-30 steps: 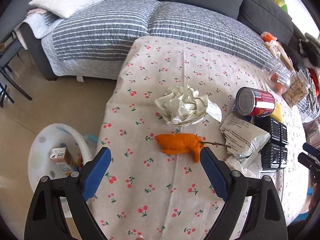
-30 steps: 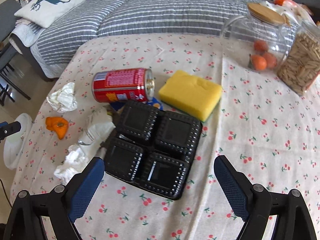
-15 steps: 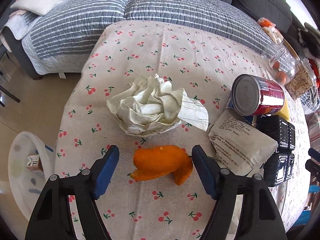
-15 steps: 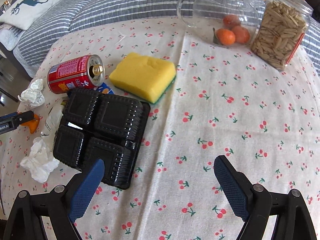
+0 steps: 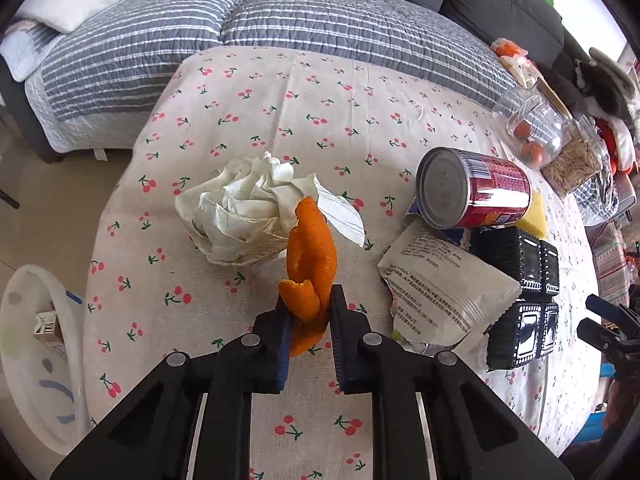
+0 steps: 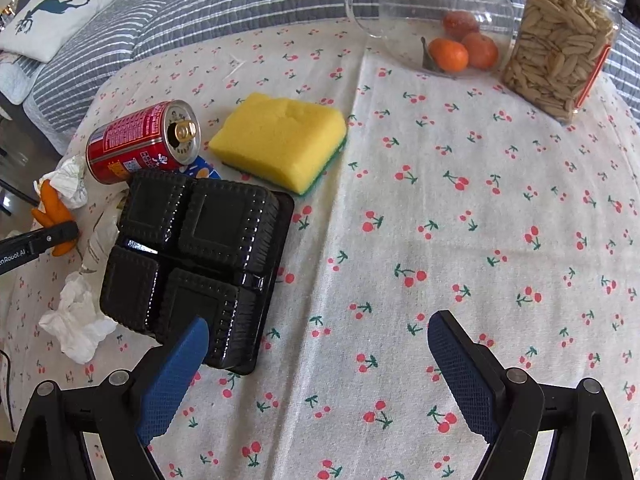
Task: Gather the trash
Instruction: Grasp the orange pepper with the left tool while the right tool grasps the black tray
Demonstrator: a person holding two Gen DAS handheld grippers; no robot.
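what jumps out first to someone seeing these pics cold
The bright orange peel stands out first, pinched between the closing jaws of the left gripper and sticking up in front of a crumpled paper ball. Next comes the red can lying on its side on the cherry-print tablecloth, beside a yellow sponge and a black plastic tray. The right gripper hangs open over bare cloth.

Glossy plastic tray (image 6: 200,256), matt cloth tablecloth (image 6: 440,220)

Yellow sponge (image 6: 282,140); seed jar (image 6: 558,46)
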